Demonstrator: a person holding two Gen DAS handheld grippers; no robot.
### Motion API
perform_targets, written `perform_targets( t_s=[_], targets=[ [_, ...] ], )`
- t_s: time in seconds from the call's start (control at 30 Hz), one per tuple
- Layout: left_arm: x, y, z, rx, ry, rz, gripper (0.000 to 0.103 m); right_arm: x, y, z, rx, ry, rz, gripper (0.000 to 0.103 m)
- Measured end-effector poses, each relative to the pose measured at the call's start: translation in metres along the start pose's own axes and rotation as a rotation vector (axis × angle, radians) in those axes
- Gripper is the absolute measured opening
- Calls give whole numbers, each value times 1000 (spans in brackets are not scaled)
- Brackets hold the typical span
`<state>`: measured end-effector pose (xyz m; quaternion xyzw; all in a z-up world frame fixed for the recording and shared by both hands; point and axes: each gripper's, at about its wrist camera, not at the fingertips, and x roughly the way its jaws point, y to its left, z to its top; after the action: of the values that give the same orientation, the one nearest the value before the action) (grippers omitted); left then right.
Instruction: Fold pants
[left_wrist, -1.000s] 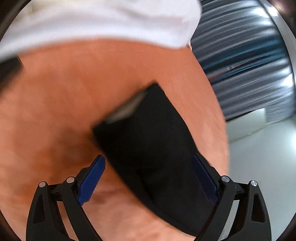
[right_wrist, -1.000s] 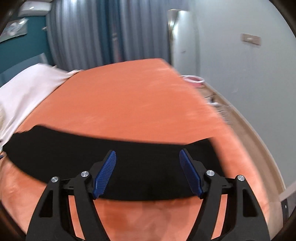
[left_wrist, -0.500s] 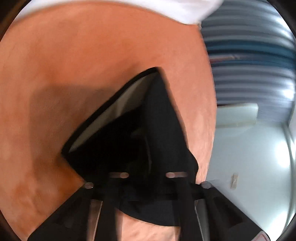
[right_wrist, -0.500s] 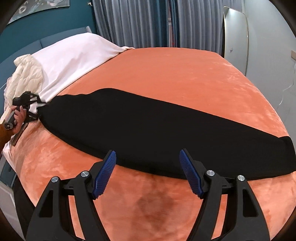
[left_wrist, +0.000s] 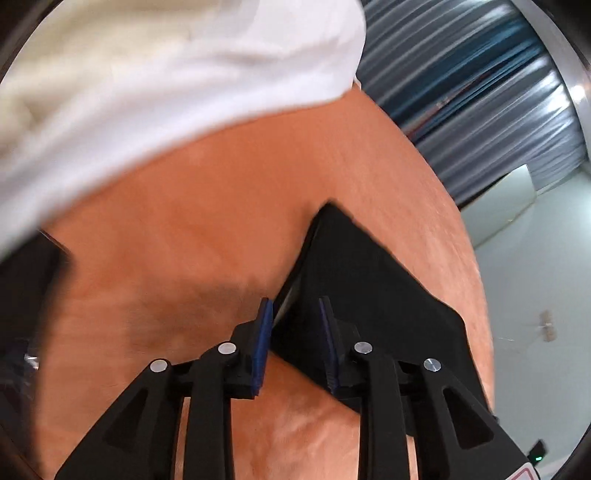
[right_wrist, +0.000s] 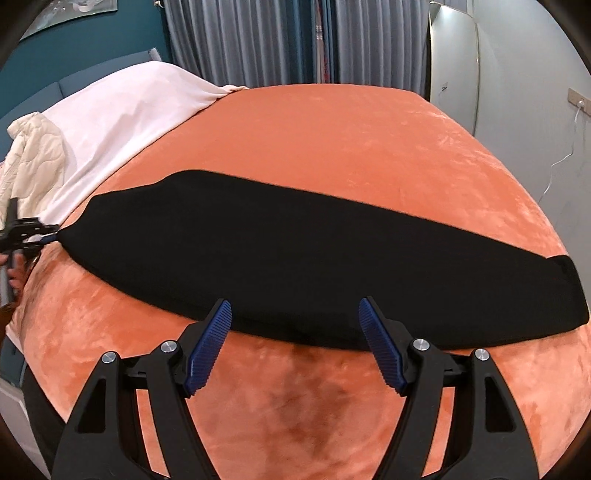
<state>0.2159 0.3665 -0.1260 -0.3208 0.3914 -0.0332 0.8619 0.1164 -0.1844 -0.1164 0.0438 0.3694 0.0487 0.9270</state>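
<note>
The black pants (right_wrist: 295, 254) lie folded lengthwise in a long band across the orange bed cover (right_wrist: 332, 140). My right gripper (right_wrist: 295, 314) is open and empty, hovering just above the near edge of the band's middle. My left gripper (left_wrist: 295, 314) has its jaws narrowed around the waist end of the pants (left_wrist: 369, 288), with the cloth edge between the blue pads. It also shows small at the far left of the right wrist view (right_wrist: 40, 236), at the pants' left tip.
A white sheet (right_wrist: 122, 110) and a cream quilt (right_wrist: 33, 166) lie at the head of the bed on the left. Grey-blue curtains (right_wrist: 295, 40) hang behind. A mirror (right_wrist: 454, 62) and a grey wall stand on the right.
My left gripper has come down on the waist end and narrowed its jaws on it. My right gripper has held still, open, over the band's near edge.
</note>
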Motion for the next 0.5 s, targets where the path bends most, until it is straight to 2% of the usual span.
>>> perform_targets(
  t_s=[0.03,0.07,0.1,0.13,0.17,0.2,0.23,0.3,0.33,0.37,0.43,0.5],
  targets=[
    [-4,-10,2,19,-15,-2,23,2,-2,4,5,-4,-3,70],
    [-8,-22,5,48,-30,-6,31,4,-2,8,9,-9,-7,70],
    [-8,-38,8,76,-41,-15,48,7,-2,11,13,-11,-11,70],
    [-3,-59,12,112,-44,-32,59,10,-2,14,21,-9,-15,70],
    [4,-73,16,136,-43,-40,77,15,-1,17,35,-2,-9,70],
    [20,-91,15,171,-42,-17,81,17,0,18,43,3,-1,70],
    [29,-92,14,200,-31,28,81,21,0,18,51,15,10,70],
    [60,-78,9,234,21,173,77,30,0,15,53,37,18,70],
    [82,-65,2,222,78,236,75,34,-5,11,48,52,-6,70],
    [90,-50,-4,190,107,255,71,36,-10,8,50,62,-26,70],
    [81,-37,-14,176,36,271,71,31,-25,2,80,66,-43,70],
    [68,-33,-16,118,19,227,71,29,-27,6,59,62,-38,70]
  ],
)
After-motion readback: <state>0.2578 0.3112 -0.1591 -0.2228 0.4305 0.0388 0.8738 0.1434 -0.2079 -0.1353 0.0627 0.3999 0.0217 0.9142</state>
